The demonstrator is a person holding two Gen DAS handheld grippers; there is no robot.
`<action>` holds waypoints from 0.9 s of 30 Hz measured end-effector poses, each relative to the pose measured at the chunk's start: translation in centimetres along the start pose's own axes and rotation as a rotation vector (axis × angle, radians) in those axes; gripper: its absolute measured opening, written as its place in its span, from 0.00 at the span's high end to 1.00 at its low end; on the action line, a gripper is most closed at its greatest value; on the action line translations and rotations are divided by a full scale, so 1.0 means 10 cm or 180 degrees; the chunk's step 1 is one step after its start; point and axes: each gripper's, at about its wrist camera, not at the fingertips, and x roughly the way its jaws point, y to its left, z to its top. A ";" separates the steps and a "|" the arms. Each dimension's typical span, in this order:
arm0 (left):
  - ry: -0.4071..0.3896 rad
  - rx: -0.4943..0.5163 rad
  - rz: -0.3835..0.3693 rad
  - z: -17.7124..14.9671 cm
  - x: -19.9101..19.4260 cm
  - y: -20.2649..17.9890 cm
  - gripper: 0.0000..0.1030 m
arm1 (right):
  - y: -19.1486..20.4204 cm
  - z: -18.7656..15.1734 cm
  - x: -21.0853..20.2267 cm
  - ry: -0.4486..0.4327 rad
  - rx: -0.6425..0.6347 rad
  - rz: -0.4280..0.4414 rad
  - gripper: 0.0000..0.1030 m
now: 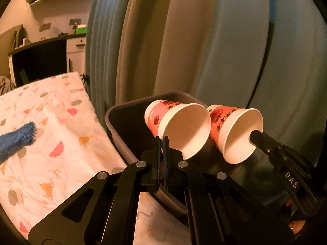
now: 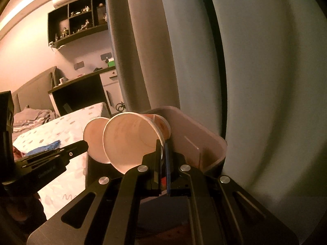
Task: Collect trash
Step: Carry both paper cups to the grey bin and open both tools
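Note:
Two red-patterned paper cups hang tipped on their sides over a grey bin (image 1: 111, 120), mouths toward the cameras. In the left wrist view my left gripper (image 1: 162, 140) is shut on the rim of the nearer cup (image 1: 184, 130). Beside it, the second cup (image 1: 239, 134) is pinched at its rim by my right gripper (image 1: 252, 137), which reaches in from the right. In the right wrist view my right gripper (image 2: 163, 147) is shut on the rim of its cup (image 2: 130, 138). Behind that cup are the other cup (image 2: 94, 136) and my left gripper (image 2: 84, 144). The bin (image 2: 204, 130) lies just below and behind.
A bed with a patterned sheet (image 1: 51, 122) lies left of the bin, with a blue cloth (image 1: 16, 140) on it. Long curtains (image 1: 204, 40) hang close behind the bin. A dark desk (image 2: 81, 89) and wall shelves (image 2: 77, 20) stand at the far end.

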 end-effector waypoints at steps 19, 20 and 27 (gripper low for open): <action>-0.0046 -0.0206 0.0142 -0.06 -0.15 0.15 0.33 | -0.01 -0.01 0.15 0.0106 -0.0012 -0.0062 0.92; -0.0076 -0.0208 0.0210 -0.07 -0.21 0.17 0.31 | -0.01 -0.01 0.14 0.0102 -0.0017 -0.0069 0.90; -0.0211 -0.0215 0.0740 -0.09 -0.57 0.33 0.17 | 0.06 0.02 0.04 0.0028 0.0006 -0.0050 0.55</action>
